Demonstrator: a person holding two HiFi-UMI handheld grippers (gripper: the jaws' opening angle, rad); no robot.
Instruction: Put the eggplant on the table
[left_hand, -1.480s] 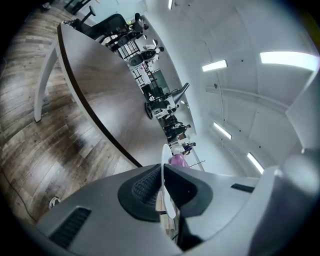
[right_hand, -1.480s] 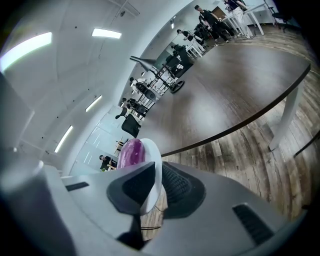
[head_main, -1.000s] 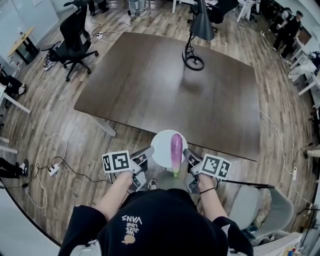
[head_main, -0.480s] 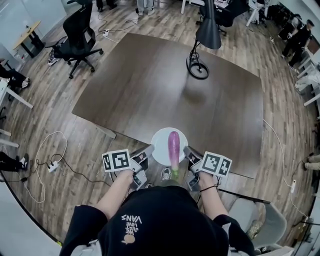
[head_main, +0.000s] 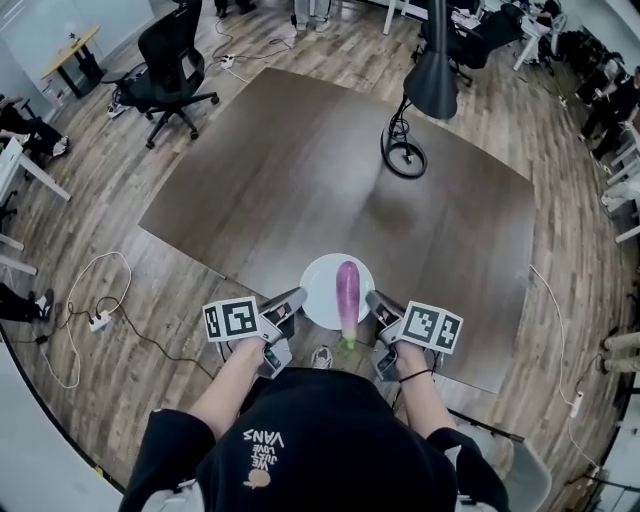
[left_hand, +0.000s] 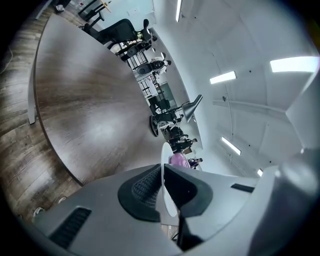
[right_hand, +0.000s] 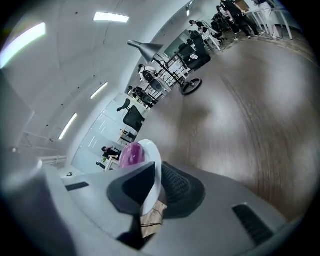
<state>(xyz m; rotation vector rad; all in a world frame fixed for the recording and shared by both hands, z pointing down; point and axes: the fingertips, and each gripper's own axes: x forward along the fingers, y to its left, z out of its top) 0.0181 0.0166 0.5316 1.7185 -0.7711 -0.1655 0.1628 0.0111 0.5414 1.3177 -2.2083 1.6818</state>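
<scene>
A purple eggplant (head_main: 348, 293) with a green stem lies lengthwise on a white round plate (head_main: 319, 290). The plate hangs in the air over the near edge of the dark wooden table (head_main: 300, 170). My left gripper (head_main: 296, 301) is shut on the plate's left rim and my right gripper (head_main: 375, 303) is shut on its right rim. In the left gripper view the plate (left_hand: 165, 165) stands edge-on between the pads, with the eggplant (left_hand: 179, 160) just behind. The right gripper view has the plate (right_hand: 151, 170) pinched the same way, the eggplant (right_hand: 131, 154) showing above it.
A black desk lamp (head_main: 425, 85) with a ring base stands on the table's far right part. Office chairs (head_main: 172, 55) and desks stand around on the wooden floor. Cables and a power strip (head_main: 98, 321) lie on the floor at the left.
Both grippers have carried the plate with the eggplant forward, from over the floor in front of the table to over the table's near edge. The grip has not changed.
</scene>
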